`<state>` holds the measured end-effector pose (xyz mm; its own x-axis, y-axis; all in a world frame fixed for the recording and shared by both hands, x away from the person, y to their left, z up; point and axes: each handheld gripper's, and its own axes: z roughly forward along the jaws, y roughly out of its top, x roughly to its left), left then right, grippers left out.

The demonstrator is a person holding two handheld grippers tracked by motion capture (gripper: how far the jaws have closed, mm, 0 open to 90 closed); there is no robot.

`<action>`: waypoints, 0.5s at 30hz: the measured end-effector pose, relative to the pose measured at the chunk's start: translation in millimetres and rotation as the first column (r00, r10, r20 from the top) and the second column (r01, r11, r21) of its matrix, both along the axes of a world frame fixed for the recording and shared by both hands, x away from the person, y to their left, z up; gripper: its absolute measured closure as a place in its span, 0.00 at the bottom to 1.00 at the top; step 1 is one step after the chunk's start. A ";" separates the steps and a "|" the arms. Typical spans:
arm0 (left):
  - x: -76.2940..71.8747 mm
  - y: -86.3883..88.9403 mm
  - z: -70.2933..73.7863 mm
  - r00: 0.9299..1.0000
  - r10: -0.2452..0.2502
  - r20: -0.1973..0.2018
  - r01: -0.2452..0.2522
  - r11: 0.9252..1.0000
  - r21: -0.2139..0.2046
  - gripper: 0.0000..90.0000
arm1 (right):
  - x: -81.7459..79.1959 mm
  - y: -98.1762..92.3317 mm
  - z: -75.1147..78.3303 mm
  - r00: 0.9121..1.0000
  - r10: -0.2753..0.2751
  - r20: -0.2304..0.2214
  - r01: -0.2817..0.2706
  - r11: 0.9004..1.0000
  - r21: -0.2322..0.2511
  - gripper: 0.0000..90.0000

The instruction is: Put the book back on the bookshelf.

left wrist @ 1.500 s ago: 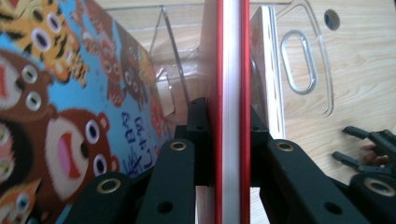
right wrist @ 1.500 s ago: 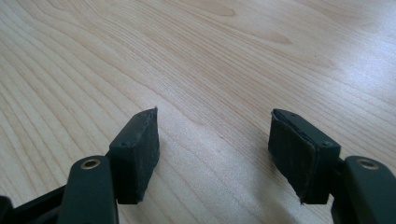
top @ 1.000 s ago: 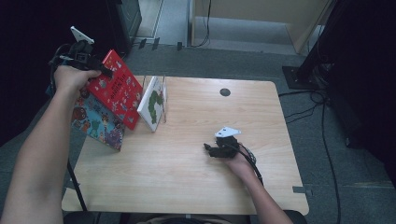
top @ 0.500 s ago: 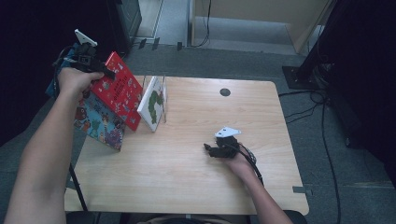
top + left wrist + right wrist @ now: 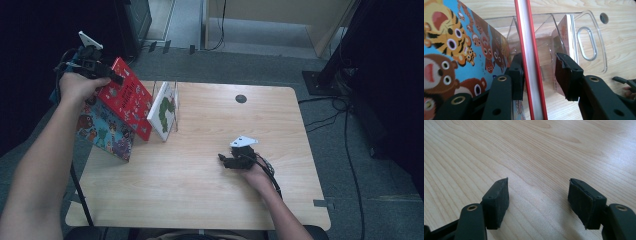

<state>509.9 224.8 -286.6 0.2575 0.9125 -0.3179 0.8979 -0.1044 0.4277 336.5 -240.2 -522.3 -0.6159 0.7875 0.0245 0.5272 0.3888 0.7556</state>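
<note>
Two fingers of the left gripper have just been opening and now straddle the red book without clamping it. Its long edge runs straight ahead between them, left of the clear rack. Right gripper rests open on the bench, well apart.

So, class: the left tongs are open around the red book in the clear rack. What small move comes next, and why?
Probably lift the left tongs straight off the red book: their jaws have just been opening, one side stands clear, and the book leans in the clear rack.
</note>
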 end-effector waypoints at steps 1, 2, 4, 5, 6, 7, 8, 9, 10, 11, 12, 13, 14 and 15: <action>-0.9 1.7 1.8 1.000 0.004 0.006 -0.004 1.000 -0.009 0.66 | 0.0 0.1 0.0 1.000 -0.001 0.000 0.001 1.000 0.001 0.37; -1.7 3.4 3.5 1.000 0.008 0.008 -0.008 1.000 -0.027 0.65 | 0.0 0.1 0.0 1.000 -0.001 0.000 0.001 1.000 0.001 0.37; -3.8 5.6 6.6 1.000 0.011 0.016 -0.011 0.999 -0.035 0.63 | 0.0 0.1 0.0 1.000 -0.001 0.000 0.001 1.000 0.001 0.37; -4.8 5.9 7.3 1.000 0.011 0.017 -0.010 0.999 -0.036 0.63 | 0.0 0.1 0.0 1.000 -0.001 0.000 0.001 1.000 0.001 0.37; -5.6 6.2 7.9 1.000 0.010 0.018 -0.010 0.999 -0.032 0.62 | 0.0 0.0 0.0 1.000 0.000 0.000 0.000 1.000 0.001 0.37; -6.5 6.6 8.5 1.000 0.012 0.020 -0.011 0.999 -0.031 0.62 | 0.1 0.1 0.0 1.000 -0.001 0.000 0.001 1.000 0.001 0.37; -7.1 7.3 9.1 1.000 0.014 0.020 -0.013 0.999 -0.033 0.61 | 0.1 0.0 0.0 1.000 0.000 0.000 0.000 1.000 0.001 0.37; -8.1 8.4 10.1 1.000 0.015 0.024 -0.014 0.999 -0.038 0.61 | 0.0 0.1 0.0 1.000 -0.001 0.000 0.001 1.000 0.001 0.37; -9.0 9.4 11.3 1.000 0.017 0.024 -0.016 0.999 -0.040 0.61 | 0.0 0.1 0.0 1.000 -0.001 0.000 0.001 1.000 0.001 0.37; -9.8 10.3 12.2 1.000 0.017 0.026 -0.016 0.999 -0.042 0.60 | 0.0 0.1 0.0 1.000 0.000 0.000 0.000 1.000 0.001 0.36; -11.0 11.7 13.6 0.999 0.017 0.030 -0.016 0.999 -0.042 0.58 | 0.0 0.0 -0.1 1.000 0.004 0.000 -0.004 1.000 -0.001 0.36; -12.7 13.8 15.8 0.999 0.014 0.036 -0.013 0.999 -0.033 0.56 | -0.1 0.0 -0.1 1.000 0.005 -0.001 -0.005 1.000 -0.001 0.36; -14.6 15.5 18.1 0.999 0.010 0.049 -0.009 1.000 -0.025 0.55 | -0.1 0.0 -0.1 1.000 0.007 -0.001 -0.007 1.000 -0.001 0.35; -16.5 17.6 20.8 0.998 0.006 0.056 -0.004 0.999 -0.037 0.55 | -0.1 0.1 -0.1 1.000 0.006 -0.001 -0.006 1.000 -0.001 0.35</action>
<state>493.4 242.3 -265.7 0.2712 0.9017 -0.3366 0.8730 -0.0831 0.4806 336.4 -240.1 -522.4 -0.6204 0.7839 0.0240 0.5255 0.3928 0.7547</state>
